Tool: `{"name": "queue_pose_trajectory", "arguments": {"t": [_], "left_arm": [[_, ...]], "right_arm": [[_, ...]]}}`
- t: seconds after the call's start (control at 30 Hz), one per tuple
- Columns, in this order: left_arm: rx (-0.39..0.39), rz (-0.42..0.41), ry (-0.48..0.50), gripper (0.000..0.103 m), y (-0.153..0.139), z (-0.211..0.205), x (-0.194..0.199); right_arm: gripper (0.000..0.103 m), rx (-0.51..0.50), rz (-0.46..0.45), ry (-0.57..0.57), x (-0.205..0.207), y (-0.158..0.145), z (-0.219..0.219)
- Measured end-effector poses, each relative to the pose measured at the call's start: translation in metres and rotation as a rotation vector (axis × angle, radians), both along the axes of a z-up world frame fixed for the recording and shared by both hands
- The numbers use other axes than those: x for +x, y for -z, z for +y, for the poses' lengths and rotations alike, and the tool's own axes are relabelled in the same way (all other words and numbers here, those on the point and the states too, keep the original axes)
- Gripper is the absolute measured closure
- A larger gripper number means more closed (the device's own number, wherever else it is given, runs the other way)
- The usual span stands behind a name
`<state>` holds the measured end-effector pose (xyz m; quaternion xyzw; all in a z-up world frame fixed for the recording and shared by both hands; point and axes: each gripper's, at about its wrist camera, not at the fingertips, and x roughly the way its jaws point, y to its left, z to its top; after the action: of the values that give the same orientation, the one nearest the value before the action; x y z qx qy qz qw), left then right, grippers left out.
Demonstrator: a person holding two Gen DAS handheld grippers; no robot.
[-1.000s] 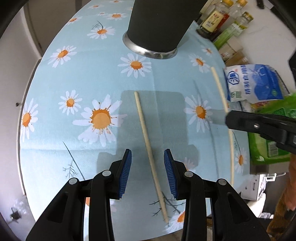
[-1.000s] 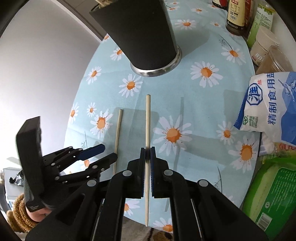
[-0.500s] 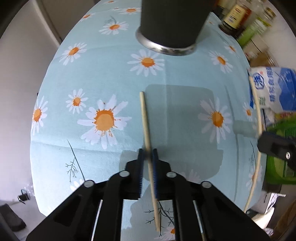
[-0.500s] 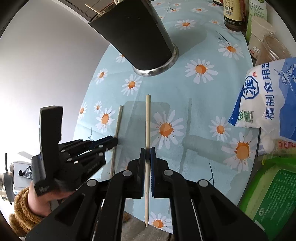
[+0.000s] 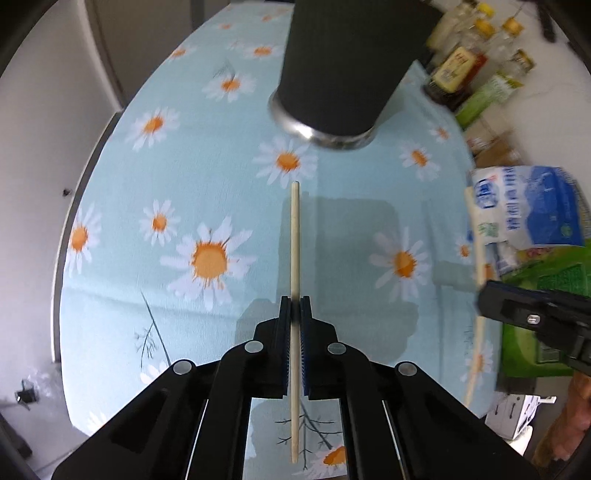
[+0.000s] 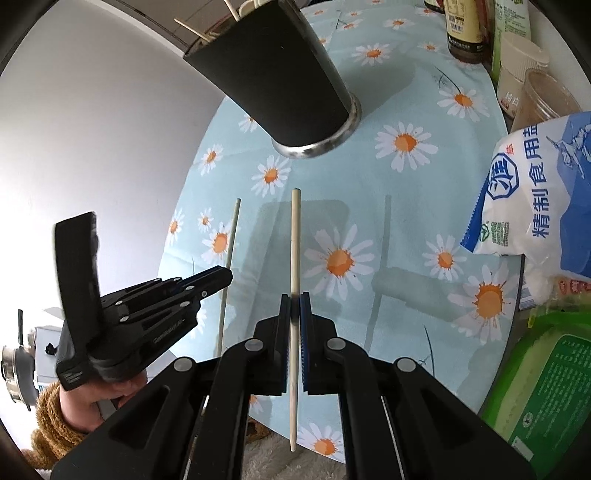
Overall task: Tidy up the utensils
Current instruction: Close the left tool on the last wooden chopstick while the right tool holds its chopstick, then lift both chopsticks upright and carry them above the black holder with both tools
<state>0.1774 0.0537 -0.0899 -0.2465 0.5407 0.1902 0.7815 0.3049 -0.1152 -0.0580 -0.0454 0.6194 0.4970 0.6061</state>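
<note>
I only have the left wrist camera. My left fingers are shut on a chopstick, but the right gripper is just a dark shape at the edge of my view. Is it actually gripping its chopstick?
Observer: Yes. In the right wrist view the right gripper is shut on its chopstick, and both ends stick out past the fingers.
Operator: Good. I only see the lower part of the black cup. Is there anything in it?
Observer: Yes, thin sticks poke out above the rim of the black cup.
</note>
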Motion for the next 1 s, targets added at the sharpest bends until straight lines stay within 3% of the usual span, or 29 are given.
{"name": "queue_pose_trajectory", "arguments": {"t": [0.47,1.0], "left_arm": [[0.01,-0.197,0.123,0.099,-0.05,0.031,-0.013],[0.061,-0.509,0.263,0.099,-0.116,0.068,-0.007]], "right_arm": [[0.097,0.133,-0.088,0.1,-0.018,-0.038,0.03],[0.097,0.312,-0.266,0.206,-0.012,-0.083,0.069]]}}
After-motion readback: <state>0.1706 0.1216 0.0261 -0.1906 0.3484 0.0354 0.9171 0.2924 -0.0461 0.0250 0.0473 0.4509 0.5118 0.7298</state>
